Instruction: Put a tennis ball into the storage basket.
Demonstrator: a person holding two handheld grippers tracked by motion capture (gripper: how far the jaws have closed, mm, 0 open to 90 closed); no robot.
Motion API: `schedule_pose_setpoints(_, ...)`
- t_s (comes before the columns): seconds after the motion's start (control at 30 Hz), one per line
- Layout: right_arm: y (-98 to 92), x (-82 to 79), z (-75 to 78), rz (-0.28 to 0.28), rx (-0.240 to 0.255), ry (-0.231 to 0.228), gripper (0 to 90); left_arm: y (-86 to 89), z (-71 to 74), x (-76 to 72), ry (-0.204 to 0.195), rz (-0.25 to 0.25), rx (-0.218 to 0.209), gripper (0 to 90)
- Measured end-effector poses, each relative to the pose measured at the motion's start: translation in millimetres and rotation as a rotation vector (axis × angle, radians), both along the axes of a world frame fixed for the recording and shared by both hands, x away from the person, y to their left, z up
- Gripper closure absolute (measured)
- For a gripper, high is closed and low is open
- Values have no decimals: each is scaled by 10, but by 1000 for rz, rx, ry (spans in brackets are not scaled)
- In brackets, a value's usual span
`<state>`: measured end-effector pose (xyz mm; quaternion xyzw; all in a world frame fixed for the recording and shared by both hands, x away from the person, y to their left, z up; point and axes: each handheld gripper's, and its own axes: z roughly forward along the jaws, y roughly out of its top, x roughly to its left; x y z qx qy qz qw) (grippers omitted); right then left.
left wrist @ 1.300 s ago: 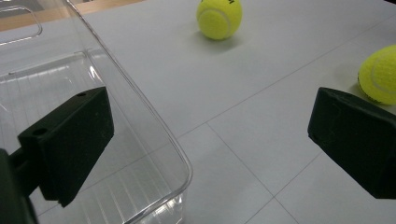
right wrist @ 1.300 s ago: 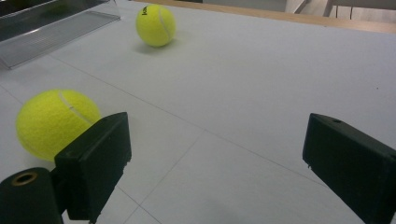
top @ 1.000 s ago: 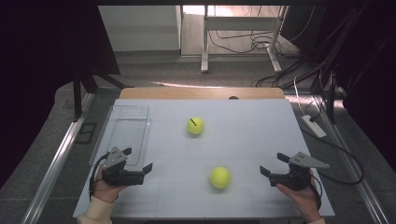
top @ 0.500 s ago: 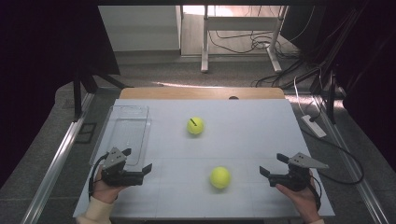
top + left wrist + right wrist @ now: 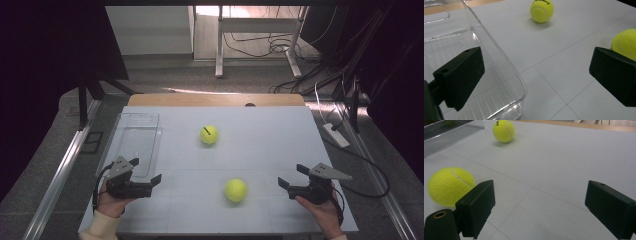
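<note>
High view: nothing done yet, by the look of it. Clear plastic bin (image 5: 134, 142) empty, both tennis balls loose on counter (image 5: 270, 140). Count: 2 balls, 1 bin, 2 grippers. Near ball (image 5: 235, 190) between the two jaw sets, closer to right gripper (image 5: 290, 184); far ball (image 5: 209, 134) well ahead of both. Left gripper (image 5: 148, 181) just beside bin's near end. Both jaws wide open, holding nothing. Likely left: grab & bin each ball.

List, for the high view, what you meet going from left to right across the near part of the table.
left gripper → near tennis ball → right gripper
</note>
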<state>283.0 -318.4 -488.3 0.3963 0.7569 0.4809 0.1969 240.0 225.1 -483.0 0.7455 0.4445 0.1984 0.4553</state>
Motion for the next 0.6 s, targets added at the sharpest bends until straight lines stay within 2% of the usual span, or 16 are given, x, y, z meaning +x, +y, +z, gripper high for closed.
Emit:
schedule_pose_setpoints(0.37,-25,9,-11,-9,7,8,94,-57,45,34,2,-16,9,7)
schedule_pose_setpoints(0.6,-21,27,-19,-2,9,8,94,-156,79,89,19,-51,30,11)
